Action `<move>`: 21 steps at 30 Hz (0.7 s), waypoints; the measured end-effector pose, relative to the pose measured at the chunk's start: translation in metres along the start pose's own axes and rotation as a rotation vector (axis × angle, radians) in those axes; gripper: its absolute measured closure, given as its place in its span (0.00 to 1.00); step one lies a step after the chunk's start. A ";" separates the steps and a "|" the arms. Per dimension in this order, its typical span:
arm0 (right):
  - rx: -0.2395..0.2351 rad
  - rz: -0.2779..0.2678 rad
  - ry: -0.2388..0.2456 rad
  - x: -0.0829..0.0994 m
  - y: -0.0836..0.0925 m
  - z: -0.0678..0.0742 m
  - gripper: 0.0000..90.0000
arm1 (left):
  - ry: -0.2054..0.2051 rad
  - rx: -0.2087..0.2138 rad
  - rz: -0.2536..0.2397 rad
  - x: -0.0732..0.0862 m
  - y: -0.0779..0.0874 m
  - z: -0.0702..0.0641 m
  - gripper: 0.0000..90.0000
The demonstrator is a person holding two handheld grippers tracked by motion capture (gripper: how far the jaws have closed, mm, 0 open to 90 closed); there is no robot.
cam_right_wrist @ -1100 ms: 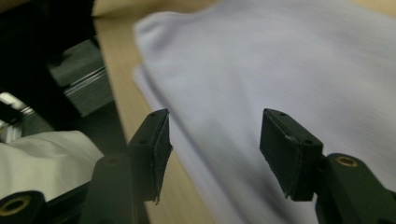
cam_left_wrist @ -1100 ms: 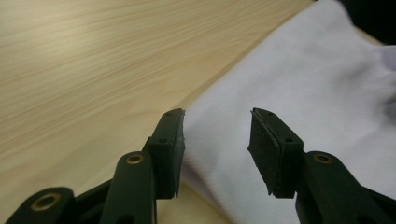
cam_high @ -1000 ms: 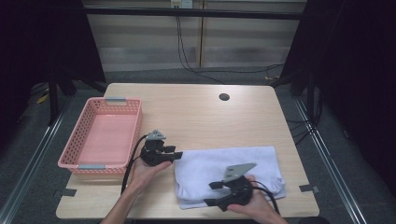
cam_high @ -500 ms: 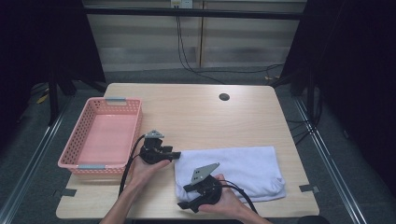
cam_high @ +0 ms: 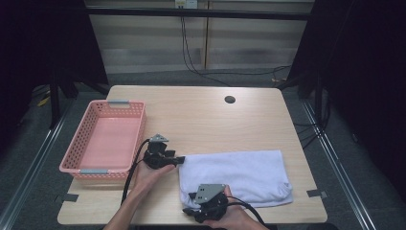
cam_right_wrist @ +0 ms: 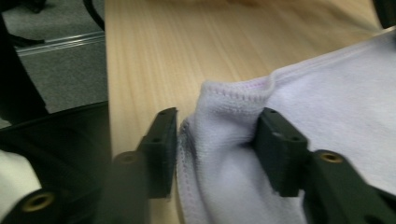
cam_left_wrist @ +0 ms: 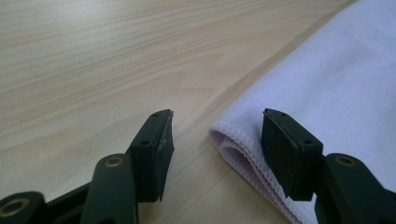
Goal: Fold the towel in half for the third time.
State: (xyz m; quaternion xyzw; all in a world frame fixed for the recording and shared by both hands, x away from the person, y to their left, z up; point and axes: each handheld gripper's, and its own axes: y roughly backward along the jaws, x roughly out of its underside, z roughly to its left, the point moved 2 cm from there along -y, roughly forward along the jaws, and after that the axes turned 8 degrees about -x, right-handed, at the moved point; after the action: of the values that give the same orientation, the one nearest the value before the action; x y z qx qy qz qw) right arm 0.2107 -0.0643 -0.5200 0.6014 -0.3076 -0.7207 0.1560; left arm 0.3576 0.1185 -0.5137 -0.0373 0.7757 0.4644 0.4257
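On the bench, the left gripper has been spreading its jaws astride the folded white towel's far-left corner, while the right gripper has been closing its jaws on the bunched near-left corner, seemingly to lift that edge.

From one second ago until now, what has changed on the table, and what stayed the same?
The right claw slid left along the towel's near edge to its near-left corner; its jaws have just been closing around a bunched fold there. The towel looks flatter and narrower. The left claw kept to the far-left corner, jaws just opening, the hem lying loose between them. The pink basket and the table stayed as they were.
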 end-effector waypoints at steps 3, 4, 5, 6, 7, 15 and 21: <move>0.029 0.001 -0.018 -0.001 0.002 -0.005 0.78 | -0.024 0.035 0.018 0.001 -0.003 -0.003 0.58; 0.021 0.001 -0.038 -0.001 0.003 -0.008 0.81 | -0.040 0.056 0.022 0.002 -0.003 -0.003 0.66; 0.015 0.001 -0.065 -0.002 0.003 -0.010 0.84 | -0.047 0.067 0.024 0.002 -0.004 -0.005 0.75; 0.002 -0.004 -0.093 -0.002 0.004 -0.013 0.85 | -0.058 0.067 0.027 0.001 -0.003 -0.005 0.82; -0.009 -0.008 -0.116 -0.003 0.004 -0.014 0.86 | -0.055 0.082 0.023 0.000 -0.003 -0.006 0.87; -0.046 -0.057 -0.157 -0.017 0.018 -0.024 0.89 | 0.015 0.135 -0.051 -0.011 0.010 -0.002 0.95; -0.047 -0.152 -0.182 -0.038 0.035 -0.031 0.89 | 0.083 0.175 -0.123 -0.031 0.028 0.001 0.95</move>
State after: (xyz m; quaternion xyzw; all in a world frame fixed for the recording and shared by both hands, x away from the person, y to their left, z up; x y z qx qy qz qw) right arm 0.2446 -0.0763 -0.4715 0.5514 -0.2573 -0.7888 0.0865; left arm 0.3653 0.1249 -0.4727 -0.0667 0.8266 0.3657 0.4224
